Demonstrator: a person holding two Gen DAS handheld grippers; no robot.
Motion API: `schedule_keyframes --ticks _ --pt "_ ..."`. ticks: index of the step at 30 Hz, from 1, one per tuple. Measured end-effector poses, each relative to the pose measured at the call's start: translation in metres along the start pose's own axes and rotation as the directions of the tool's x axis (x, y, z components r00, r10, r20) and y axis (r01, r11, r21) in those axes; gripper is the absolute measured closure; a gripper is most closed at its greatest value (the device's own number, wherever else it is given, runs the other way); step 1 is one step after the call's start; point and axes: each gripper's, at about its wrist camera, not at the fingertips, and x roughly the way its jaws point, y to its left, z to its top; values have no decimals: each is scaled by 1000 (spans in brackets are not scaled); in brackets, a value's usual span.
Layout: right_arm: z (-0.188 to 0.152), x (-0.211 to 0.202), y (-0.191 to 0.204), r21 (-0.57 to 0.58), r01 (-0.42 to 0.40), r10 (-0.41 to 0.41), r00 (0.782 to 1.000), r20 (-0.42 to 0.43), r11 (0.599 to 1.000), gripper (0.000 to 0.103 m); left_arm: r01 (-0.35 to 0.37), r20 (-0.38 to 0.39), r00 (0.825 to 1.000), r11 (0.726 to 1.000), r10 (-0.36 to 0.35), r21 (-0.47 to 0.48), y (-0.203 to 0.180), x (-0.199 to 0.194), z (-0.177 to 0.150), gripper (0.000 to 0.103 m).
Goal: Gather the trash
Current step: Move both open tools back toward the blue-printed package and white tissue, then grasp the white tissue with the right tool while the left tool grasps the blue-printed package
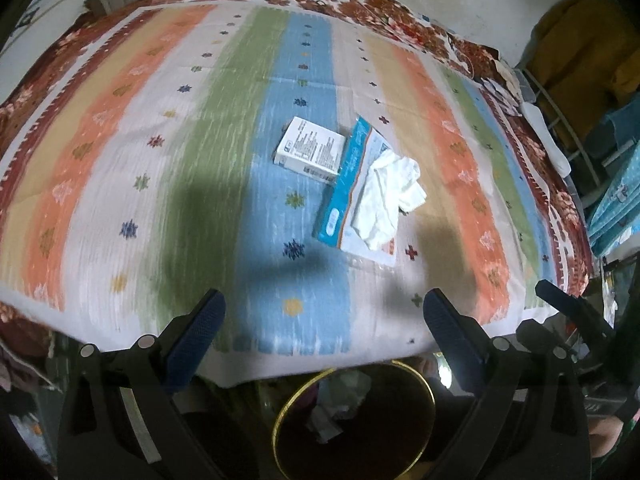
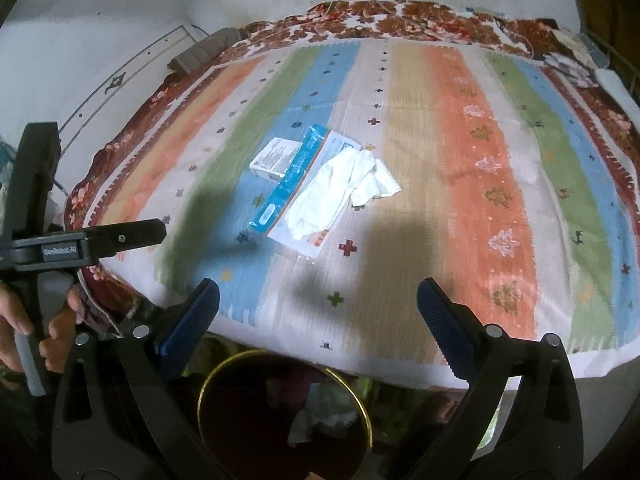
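From the left wrist, the left gripper (image 1: 320, 316) is spread wide and empty above the bed's (image 1: 120, 160) near edge; a white box (image 1: 310, 148), blue packet (image 1: 348, 184) and crumpled tissue (image 1: 390, 196) lie mid-bed, touching. From the right wrist, the right gripper (image 2: 318, 304) gapes empty over a gold-rimmed bin (image 2: 360, 404) holding paper.

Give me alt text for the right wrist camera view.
The open, empty right gripper hangs over a striped bedspread where a small white box, a blue-edged packet and crumpled white tissue lie together. A gold-rimmed bin holding some trash sits below the bed edge.
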Motion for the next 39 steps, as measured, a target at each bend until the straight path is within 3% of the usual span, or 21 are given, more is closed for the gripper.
schedule_keyframes --ticks 17,26,39 --pt "37 61 -3 57 -71 74 996 -57 996 10 143 -89 985 989 -146 -30 29 55 37 14" --pt "44 89 2 58 -82 87 994 -73 995 13 188 -123 975 982 -185 14 44 81 44 22" --pt "58 141 -9 114 -86 99 989 -111 990 21 311 -156 941 949 -299 59 44 112 45 37"
